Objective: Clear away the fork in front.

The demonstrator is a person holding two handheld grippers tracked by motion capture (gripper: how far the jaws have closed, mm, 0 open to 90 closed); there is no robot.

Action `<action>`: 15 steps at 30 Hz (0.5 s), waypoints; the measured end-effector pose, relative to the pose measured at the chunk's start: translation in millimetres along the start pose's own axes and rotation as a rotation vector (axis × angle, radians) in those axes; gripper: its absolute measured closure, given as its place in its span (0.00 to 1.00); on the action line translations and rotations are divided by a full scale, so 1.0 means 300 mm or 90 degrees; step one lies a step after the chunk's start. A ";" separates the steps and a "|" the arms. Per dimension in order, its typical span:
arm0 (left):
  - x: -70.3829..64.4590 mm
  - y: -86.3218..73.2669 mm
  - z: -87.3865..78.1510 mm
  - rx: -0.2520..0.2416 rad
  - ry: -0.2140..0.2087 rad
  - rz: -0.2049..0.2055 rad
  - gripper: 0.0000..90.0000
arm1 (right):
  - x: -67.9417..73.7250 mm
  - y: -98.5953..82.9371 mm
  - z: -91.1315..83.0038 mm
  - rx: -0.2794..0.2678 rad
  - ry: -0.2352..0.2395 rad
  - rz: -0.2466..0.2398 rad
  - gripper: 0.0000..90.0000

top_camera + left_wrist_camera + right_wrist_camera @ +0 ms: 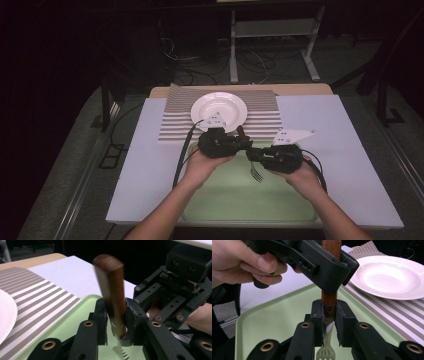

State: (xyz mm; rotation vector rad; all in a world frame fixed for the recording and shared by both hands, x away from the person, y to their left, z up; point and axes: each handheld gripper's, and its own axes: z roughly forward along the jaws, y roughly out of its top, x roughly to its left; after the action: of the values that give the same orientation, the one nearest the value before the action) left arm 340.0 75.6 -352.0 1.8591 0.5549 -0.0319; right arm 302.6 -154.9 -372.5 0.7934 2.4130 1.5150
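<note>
A tray (pixel 220 200) lies at the near edge of the table (pixel 340 150). Behind it lies a mat (pixel 265 117), and a plate (pixel 220 107) rests on the mat. Above the tray's far edge the left tongs (pixel 243 144) and right tongs (pixel 250 154) meet, both closed on a fork (pixel 256 172), which hangs handle up and tines down over the tray.
</note>
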 end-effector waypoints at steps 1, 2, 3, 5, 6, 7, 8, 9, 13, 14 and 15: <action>-0.001 0.000 0.000 -0.001 -0.004 0.000 0.82 | 0.000 0.000 0.000 0.000 0.000 0.000 0.85; -0.003 0.001 -0.002 -0.002 -0.007 0.005 0.84 | 0.004 0.001 0.003 -0.001 -0.003 -0.002 0.85; -0.003 0.001 -0.002 -0.002 -0.007 0.005 0.84 | 0.004 0.001 0.003 -0.001 -0.003 -0.002 0.85; -0.003 0.001 -0.005 0.001 -0.004 0.012 0.85 | 0.006 0.000 0.006 -0.003 -0.003 -0.007 0.80; 0.004 0.000 -0.011 0.001 -0.002 0.015 0.85 | 0.000 -0.002 0.008 -0.002 0.022 -0.006 0.66; 0.004 0.000 -0.011 0.001 -0.002 0.015 0.85 | 0.000 -0.002 0.008 -0.002 0.022 -0.006 0.66; 0.010 0.000 -0.016 0.002 -0.005 0.015 0.85 | -0.003 -0.005 0.007 -0.008 0.024 -0.007 0.61; 0.016 0.000 -0.022 0.000 -0.011 0.014 0.85 | -0.007 -0.009 0.004 -0.018 0.023 -0.005 0.55; 0.029 0.005 -0.036 0.008 -0.023 0.013 0.86 | -0.043 -0.028 -0.001 -0.023 0.044 0.039 0.27; 0.029 0.007 -0.040 0.008 -0.019 0.017 0.86 | -0.047 -0.033 -0.001 -0.016 0.035 0.041 0.21; 0.030 0.009 -0.045 0.010 -0.017 0.022 0.86 | -0.056 -0.042 -0.002 -0.002 0.024 0.034 0.16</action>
State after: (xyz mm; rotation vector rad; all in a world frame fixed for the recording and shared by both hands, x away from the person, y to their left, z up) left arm 345.8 90.3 -347.3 1.8812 0.5057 -0.0375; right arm 312.2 -168.5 -385.5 0.8428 2.4343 1.5652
